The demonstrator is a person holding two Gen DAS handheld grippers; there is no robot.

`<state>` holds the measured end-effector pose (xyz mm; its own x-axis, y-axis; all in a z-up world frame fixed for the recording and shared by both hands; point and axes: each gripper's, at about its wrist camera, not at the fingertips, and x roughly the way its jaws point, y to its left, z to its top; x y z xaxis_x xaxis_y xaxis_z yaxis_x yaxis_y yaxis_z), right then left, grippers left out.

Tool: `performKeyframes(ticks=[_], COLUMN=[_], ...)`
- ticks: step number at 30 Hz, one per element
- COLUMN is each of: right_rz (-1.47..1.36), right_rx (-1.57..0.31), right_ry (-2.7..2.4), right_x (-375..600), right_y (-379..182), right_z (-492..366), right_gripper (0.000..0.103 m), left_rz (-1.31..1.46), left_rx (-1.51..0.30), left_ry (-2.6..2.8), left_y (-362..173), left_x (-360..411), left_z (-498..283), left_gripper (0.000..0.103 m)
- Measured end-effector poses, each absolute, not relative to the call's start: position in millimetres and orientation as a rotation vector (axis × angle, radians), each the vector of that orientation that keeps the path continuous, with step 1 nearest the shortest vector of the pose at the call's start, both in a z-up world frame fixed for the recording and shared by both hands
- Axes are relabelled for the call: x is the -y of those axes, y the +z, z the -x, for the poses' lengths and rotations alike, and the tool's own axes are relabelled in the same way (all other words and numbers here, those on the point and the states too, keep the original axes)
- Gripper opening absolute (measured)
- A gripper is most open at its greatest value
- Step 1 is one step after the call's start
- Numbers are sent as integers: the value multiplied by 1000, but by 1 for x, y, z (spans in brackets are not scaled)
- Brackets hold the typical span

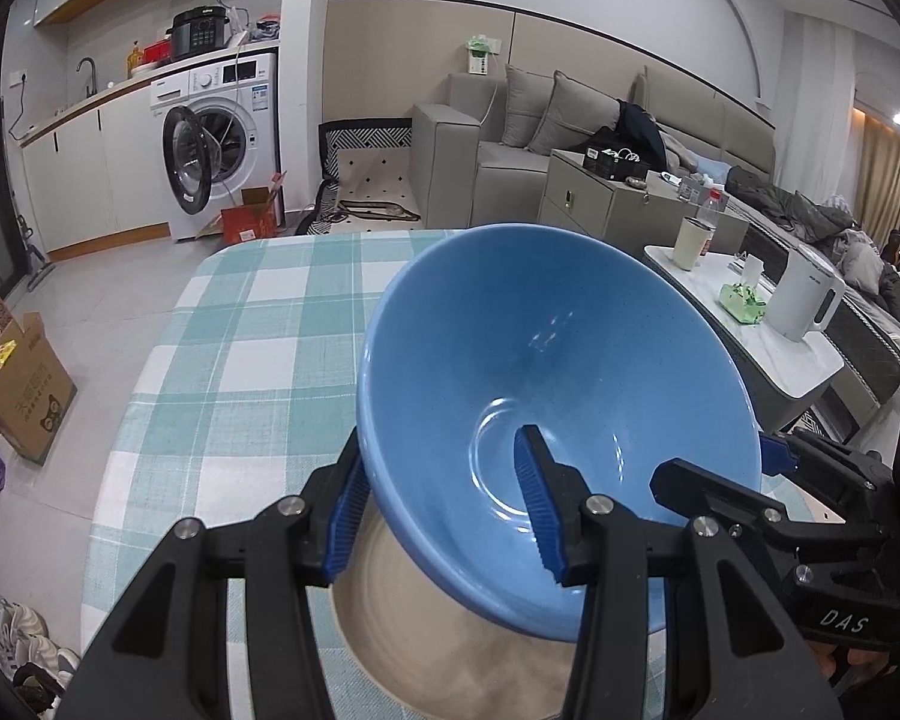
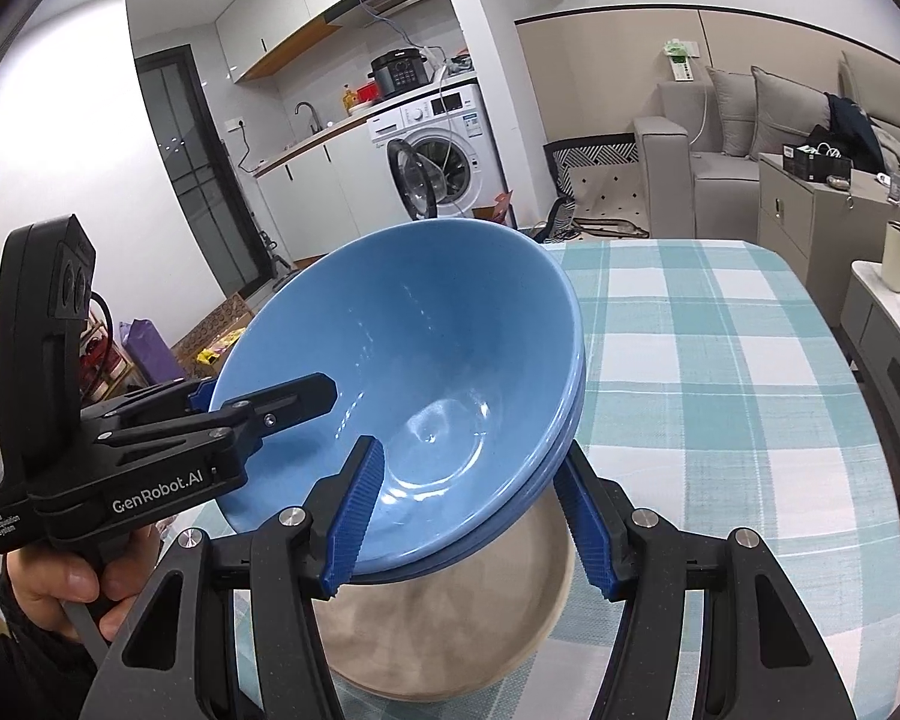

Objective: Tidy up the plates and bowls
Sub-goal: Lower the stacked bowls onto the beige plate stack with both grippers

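A stack of blue bowls (image 1: 570, 360) (image 2: 420, 330) hangs tilted just above a beige plate (image 1: 450, 660) (image 2: 450, 630) that lies on the checked tablecloth. My left gripper (image 1: 441, 510) is shut on the stack's wall, one pad inside and one outside. My right gripper (image 2: 473, 525) clamps the opposite side the same way. In the right wrist view the left gripper (image 2: 267, 390) reaches in from the left, held by a hand (image 2: 60, 588). The right gripper (image 1: 717, 465) shows at the bowl's right edge in the left wrist view.
The table with the teal checked cloth (image 1: 258, 330) (image 2: 720, 390) stretches ahead of the plate. To its right stands a white coffee table (image 1: 810, 360) with a kettle (image 1: 807, 297) and a cup (image 1: 690, 243). A cardboard box (image 1: 24, 384) sits on the floor at the left.
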<state>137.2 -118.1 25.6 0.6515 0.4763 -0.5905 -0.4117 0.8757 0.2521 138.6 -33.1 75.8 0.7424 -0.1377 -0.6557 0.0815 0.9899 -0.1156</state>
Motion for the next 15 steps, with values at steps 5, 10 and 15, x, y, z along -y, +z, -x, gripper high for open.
performKeyframes(ticks=[5, 10, 15], right_rz=[-97, -90, -82], right_rx=[-705, -731, -747], right_ry=[524, 534, 535], right_x=[110, 102, 98], right_y=[19, 9, 2], right_z=[-140, -145, -147], right_gripper=[60, 60, 60], left_rz=[94, 103, 111], left_rx=[-736, -754, -771], left_ry=[-103, -96, -93], left_y=[68, 60, 52], left_x=[25, 19, 15], left_z=[-137, -137, -137], left_gripper=[47, 47, 47])
